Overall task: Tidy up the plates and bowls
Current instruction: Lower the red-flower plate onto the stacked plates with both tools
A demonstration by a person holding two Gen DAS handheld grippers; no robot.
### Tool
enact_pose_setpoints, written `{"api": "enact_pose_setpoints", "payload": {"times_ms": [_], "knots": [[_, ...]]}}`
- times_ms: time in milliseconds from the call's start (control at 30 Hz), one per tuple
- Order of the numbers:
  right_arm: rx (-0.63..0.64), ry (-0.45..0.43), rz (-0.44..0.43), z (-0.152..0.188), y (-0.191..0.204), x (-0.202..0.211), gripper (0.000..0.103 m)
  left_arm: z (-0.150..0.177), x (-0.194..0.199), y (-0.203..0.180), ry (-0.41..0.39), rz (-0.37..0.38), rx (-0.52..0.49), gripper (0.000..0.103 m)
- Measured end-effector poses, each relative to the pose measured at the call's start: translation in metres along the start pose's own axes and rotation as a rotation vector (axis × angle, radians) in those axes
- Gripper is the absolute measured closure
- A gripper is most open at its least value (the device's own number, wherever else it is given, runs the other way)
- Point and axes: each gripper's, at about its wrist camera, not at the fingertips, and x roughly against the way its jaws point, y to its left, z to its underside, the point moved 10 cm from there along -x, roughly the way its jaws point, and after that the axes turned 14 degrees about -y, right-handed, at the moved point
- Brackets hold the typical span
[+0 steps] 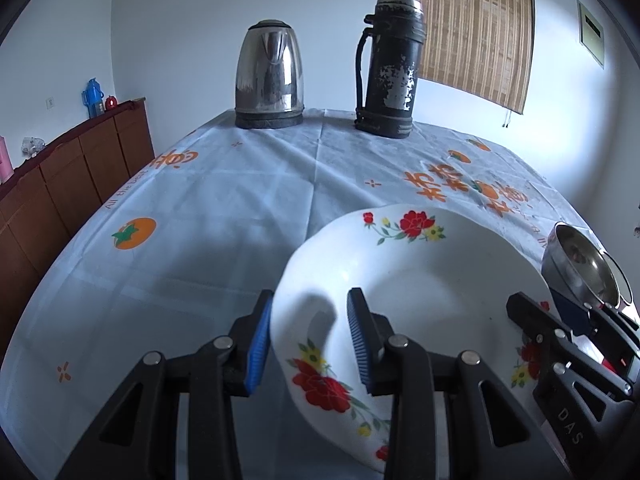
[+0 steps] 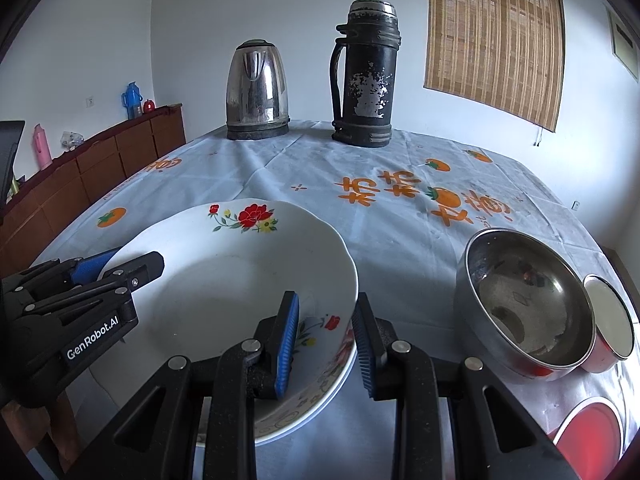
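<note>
tablecloth [image 2: 400,240], second steel bowl [image 2: 610,320] right view only

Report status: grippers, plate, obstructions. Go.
Left gripper and right gripper both clamp floral plate rim. Another plate beneath. Steel bowl clear, right of plate.

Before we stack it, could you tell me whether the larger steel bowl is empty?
Empty: the larger steel bowl shows only its bare, reflective inside, with nothing in it.

"GenRobot.AI" is printed in white on the black body of the left gripper [image 2: 94,270], off to the left of the right gripper's fingers. "DAS" stands on the right gripper [image 1: 532,312], right of the left fingers. The tablecloth [image 1: 240,184], beyond the fingers, bears "All the best" and large orange Chinese characters.
</note>
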Motion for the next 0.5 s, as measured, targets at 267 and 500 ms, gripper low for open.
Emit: {"api": "enact_pose_setpoints", "payload": {"times_ms": [267, 500], "knots": [[0.005, 0.001, -0.006, 0.0001, 0.0012, -0.0005, 0.072, 0.0008, -0.0002, 0.0004, 0.003, -0.003, -0.001, 0.069], [0.009, 0.002, -0.007, 0.0001, 0.0019, -0.0005, 0.072, 0.0007, 0.0000, 0.0006, 0.004, -0.002, -0.001, 0.069]]}}
